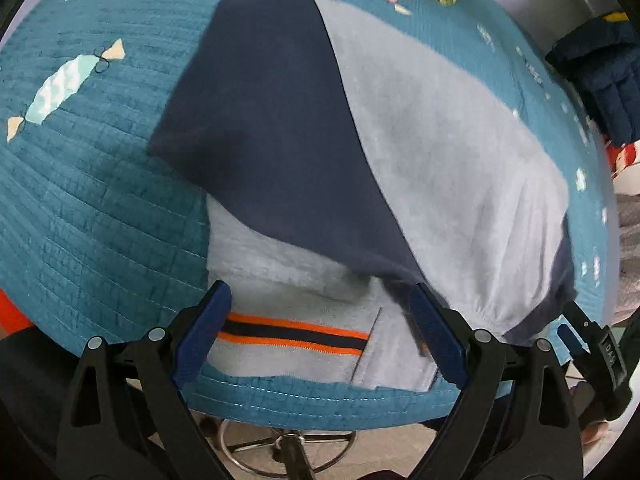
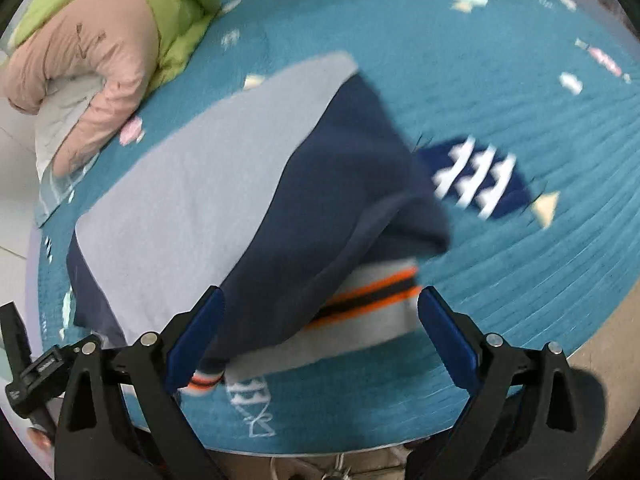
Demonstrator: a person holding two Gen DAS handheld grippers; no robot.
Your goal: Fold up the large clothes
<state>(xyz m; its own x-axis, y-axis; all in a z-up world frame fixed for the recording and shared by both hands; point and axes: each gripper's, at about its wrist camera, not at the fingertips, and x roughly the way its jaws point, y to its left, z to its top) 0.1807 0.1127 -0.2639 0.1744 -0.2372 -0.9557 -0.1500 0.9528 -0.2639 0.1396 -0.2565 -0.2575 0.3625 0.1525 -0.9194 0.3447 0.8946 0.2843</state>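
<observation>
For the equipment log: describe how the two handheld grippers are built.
Both the left gripper and the right gripper have matte black plastic finger arms with triangular cut-outs and silver pivot pins. Each finger carries a flat, dark blue pad.

Both wrist views steeply downward, close, sharing the garment [image 1: 440,152]

Garment [image 1: 432,152]: soft cloth, pale grey-blue fleecy nap inside, smooth matt navy outside; its striped orange-and-navy band [image 1: 292,334] looks ribbed knit, though blur limits certainty. Cover [image 1: 100,220]: teal quilted cloth, matt, stitched in ridged rows. Left gripper [image 1: 320,336] and right gripper [image 2: 320,336]: matt black moulded plastic arms, bright metal rivets, blue matt pads. Jackets [image 2: 120,40]: pink and green puffy cloth, slight sheen.
</observation>
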